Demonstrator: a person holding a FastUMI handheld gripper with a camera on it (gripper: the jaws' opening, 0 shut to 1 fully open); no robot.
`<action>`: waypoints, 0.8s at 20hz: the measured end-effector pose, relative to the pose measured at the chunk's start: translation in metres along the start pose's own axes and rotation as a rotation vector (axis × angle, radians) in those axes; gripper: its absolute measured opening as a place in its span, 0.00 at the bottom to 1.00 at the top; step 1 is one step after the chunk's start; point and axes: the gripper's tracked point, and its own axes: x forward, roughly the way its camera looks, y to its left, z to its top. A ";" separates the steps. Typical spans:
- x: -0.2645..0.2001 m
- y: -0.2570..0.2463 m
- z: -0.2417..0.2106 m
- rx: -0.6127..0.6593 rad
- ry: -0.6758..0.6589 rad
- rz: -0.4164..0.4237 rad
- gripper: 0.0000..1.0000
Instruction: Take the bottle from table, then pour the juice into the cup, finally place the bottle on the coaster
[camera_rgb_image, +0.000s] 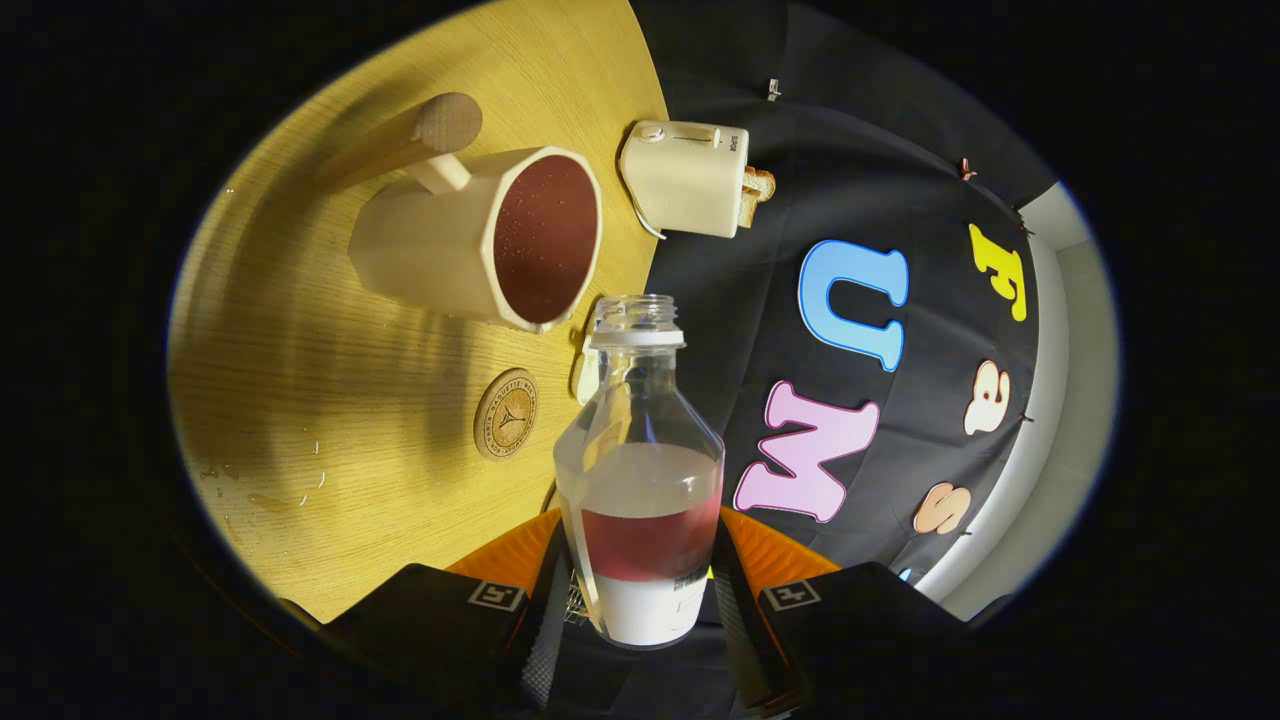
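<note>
Bottle (640, 470) sits between the two fingers, both pressing on its lower sides, so the jaws (640, 590) are closed around it. It is clear, uncapped, with red juice in the lower part above a white label. Its open mouth points toward the cup (480, 240), which stands just beyond it on the counter (300, 400); the mouth is close to the cup's rim but apart from it. The cup is pale, many-sided, with a wooden handle, and holds red juice. A round coaster (506, 413) lies on the counter beside the bottle, nearer the fingers than the cup. Farther off, a cream toaster (688, 178) holds a slice of bread (757, 195). The counter is light wood grain, with small wet drops near the coaster. Black cloth forms the booth wall behind
</note>
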 end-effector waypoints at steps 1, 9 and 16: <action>0.000 0.000 0.001 -0.003 -0.001 -0.002 0.71; 0.002 -0.002 0.003 -0.036 -0.009 -0.004 0.71; 0.004 -0.007 0.003 -0.066 -0.022 -0.019 0.71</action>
